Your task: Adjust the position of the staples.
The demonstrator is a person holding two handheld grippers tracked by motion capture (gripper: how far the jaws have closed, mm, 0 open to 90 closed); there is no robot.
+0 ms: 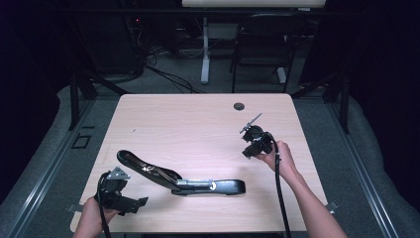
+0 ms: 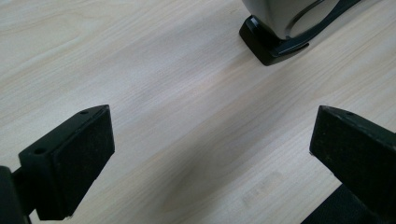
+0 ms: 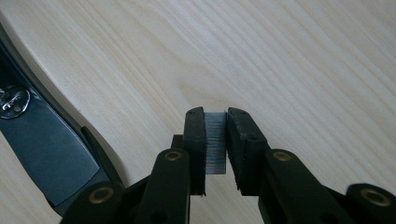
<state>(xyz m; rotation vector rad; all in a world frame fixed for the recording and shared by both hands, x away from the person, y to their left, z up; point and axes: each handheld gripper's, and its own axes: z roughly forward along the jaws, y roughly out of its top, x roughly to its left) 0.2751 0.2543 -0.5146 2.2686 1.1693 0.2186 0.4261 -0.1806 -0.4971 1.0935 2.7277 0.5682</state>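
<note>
A long black stapler (image 1: 182,179) lies swung open on the light wooden table (image 1: 198,119), its upper arm angled back to the left and its base pointing right. My right gripper (image 3: 215,116) is shut on a short grey strip of staples (image 3: 215,144), held upright between the pads just above the tabletop. In the right gripper view the stapler (image 3: 42,140) lies at the left. In the high view the right gripper (image 1: 247,151) hovers right of the stapler. My left gripper (image 1: 138,202) rests near the front left edge, and its jaws (image 2: 210,135) stand wide open over bare wood, short of the stapler's end (image 2: 275,42).
A round cable hole (image 1: 239,106) sits at the table's far edge. Behind the table stand a dark chair (image 1: 262,44) and a white desk leg (image 1: 205,49), with cables on the grey floor. Both hands' cables trail off the front edge.
</note>
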